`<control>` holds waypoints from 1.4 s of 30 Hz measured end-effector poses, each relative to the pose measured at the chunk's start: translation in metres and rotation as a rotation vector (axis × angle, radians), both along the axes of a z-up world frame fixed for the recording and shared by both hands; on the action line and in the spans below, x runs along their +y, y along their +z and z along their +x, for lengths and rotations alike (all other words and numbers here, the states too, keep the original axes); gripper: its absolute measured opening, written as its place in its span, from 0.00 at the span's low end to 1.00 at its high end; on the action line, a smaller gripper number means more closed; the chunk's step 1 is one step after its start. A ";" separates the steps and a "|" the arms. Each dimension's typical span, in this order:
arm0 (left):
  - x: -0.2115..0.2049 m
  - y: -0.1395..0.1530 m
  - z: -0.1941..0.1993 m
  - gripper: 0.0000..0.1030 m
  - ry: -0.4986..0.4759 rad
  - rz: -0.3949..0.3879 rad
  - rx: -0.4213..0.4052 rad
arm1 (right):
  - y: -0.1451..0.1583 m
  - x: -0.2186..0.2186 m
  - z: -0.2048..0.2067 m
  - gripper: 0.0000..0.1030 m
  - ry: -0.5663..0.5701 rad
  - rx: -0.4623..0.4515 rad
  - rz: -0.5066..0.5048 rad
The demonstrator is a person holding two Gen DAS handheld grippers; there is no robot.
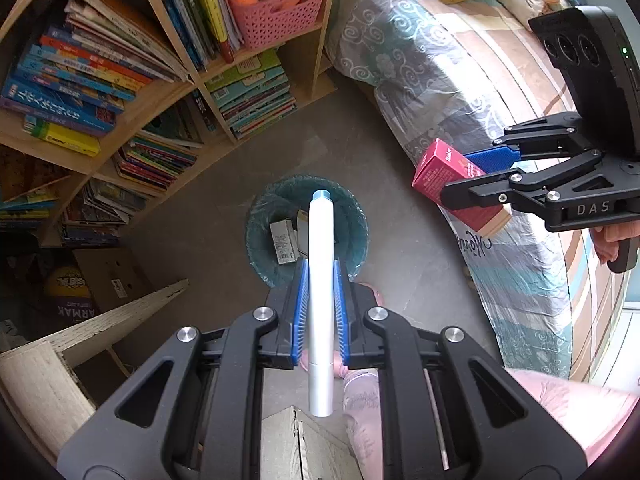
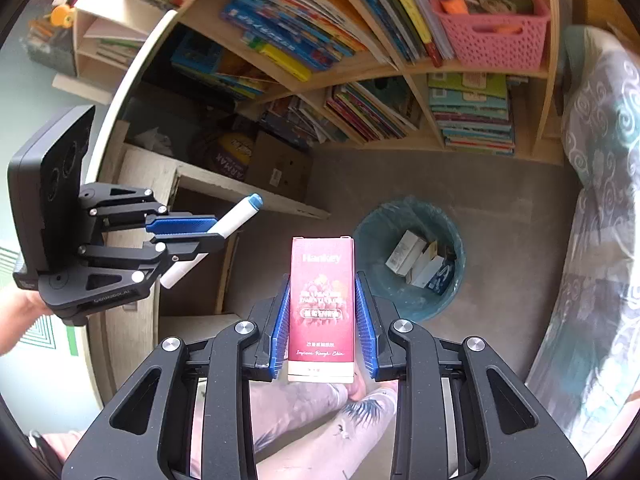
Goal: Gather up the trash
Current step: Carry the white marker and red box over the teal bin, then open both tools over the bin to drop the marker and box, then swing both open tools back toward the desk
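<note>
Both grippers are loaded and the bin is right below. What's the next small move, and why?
Probably open the left gripper: its white tube points at the lined bin beneath, so it should drop in. The right gripper, holding the red box, looks short of the bin.

A white cylindrical marker with a blue cap (image 1: 321, 280) is showing beside a crimson cardboard box with pale lettering (image 2: 322, 304). A teal-lined round bin (image 2: 448, 232) is sitting near a pink perforated plastic basket (image 2: 492, 40) and grey swirl-patterned bedding (image 1: 420, 64).
</note>
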State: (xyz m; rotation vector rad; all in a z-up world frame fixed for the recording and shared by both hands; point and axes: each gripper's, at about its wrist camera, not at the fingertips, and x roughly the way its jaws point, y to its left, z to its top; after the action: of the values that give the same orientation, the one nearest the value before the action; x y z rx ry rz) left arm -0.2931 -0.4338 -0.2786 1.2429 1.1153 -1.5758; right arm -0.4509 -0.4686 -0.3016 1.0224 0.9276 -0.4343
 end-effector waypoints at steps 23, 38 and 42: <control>-0.009 -0.042 -0.003 0.41 0.019 0.036 0.024 | -0.038 -0.026 -0.002 0.59 -0.088 -0.019 0.080; 0.002 -0.025 0.003 0.43 0.047 0.012 0.029 | -0.020 -0.020 -0.009 0.59 -0.075 -0.005 0.067; 0.008 0.003 0.011 0.52 0.076 -0.040 0.038 | -0.003 -0.016 -0.006 0.64 -0.062 -0.010 0.043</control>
State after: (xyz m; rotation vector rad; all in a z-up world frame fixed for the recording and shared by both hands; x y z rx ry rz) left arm -0.2820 -0.4253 -0.2761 1.1358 1.1362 -1.5628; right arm -0.4570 -0.4850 -0.3048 1.0937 0.9019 -0.4623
